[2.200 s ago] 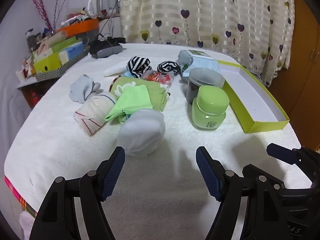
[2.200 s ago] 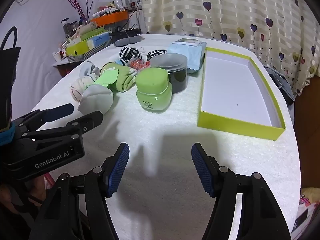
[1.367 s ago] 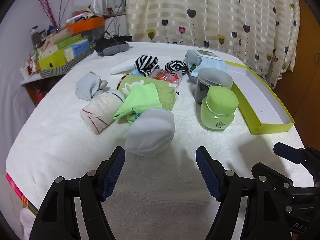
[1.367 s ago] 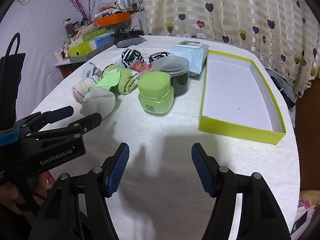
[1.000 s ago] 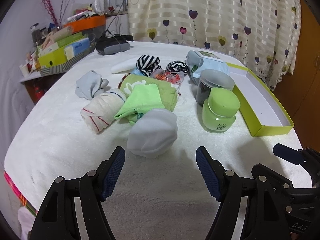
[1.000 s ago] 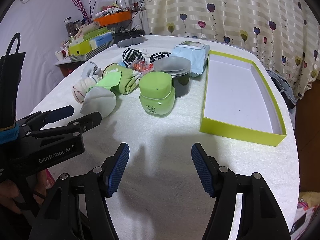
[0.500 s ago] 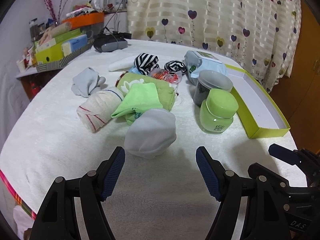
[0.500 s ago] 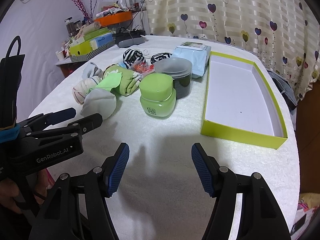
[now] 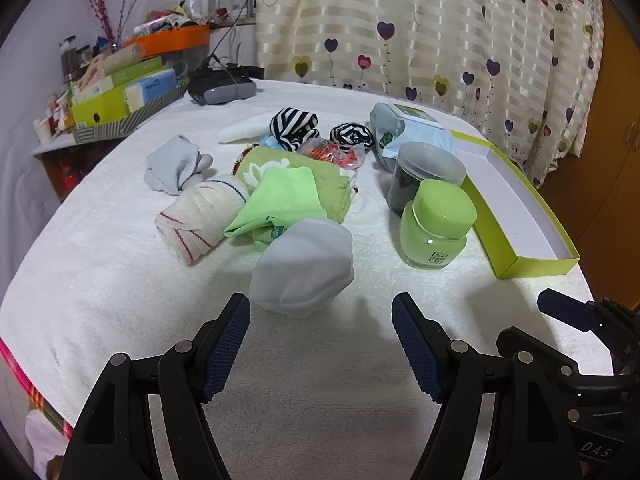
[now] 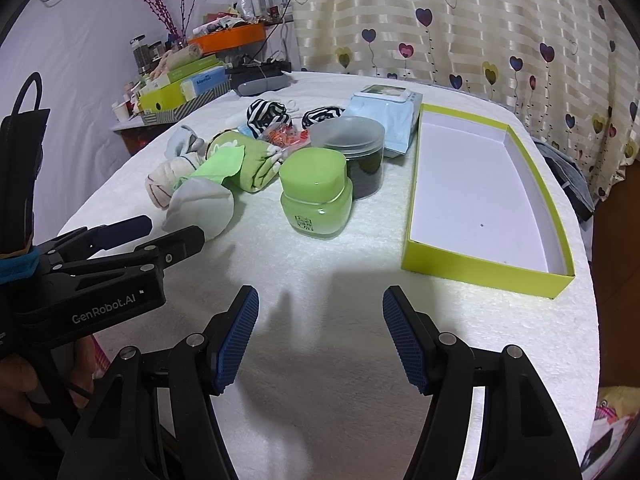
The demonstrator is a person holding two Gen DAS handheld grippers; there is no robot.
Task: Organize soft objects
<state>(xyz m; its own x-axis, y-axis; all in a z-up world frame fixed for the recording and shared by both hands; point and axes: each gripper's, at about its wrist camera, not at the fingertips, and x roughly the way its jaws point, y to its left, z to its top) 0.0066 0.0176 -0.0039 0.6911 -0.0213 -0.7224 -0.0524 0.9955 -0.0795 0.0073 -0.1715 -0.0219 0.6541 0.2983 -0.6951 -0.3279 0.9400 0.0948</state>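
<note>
A pale grey rolled cloth [image 9: 302, 266] lies just beyond my open left gripper [image 9: 321, 340], a little left of its centre line, and also shows as the grey cloth [image 10: 200, 206] in the right wrist view. Behind it sit a green folded cloth [image 9: 280, 200], a cream roll with red stitching [image 9: 200, 216], a light blue sock [image 9: 174, 166] and two striped rolls [image 9: 294, 128]. The lime-edged box [image 10: 480, 184] lies open at the right. My right gripper [image 10: 320, 336] is open over bare table, holding nothing.
A green-lidded jar [image 9: 438, 226] and a dark jar [image 9: 424, 178] stand between the cloths and the box. A blue tissue pack [image 9: 408, 132] lies behind them. Boxes and bottles crowd a shelf [image 9: 120, 92] at the far left. A white towel [image 10: 320, 280] covers the table.
Both grippers have drifted slightly over the table, the left one a little closer to the grey cloth. Nothing on the table has moved and both stay open.
</note>
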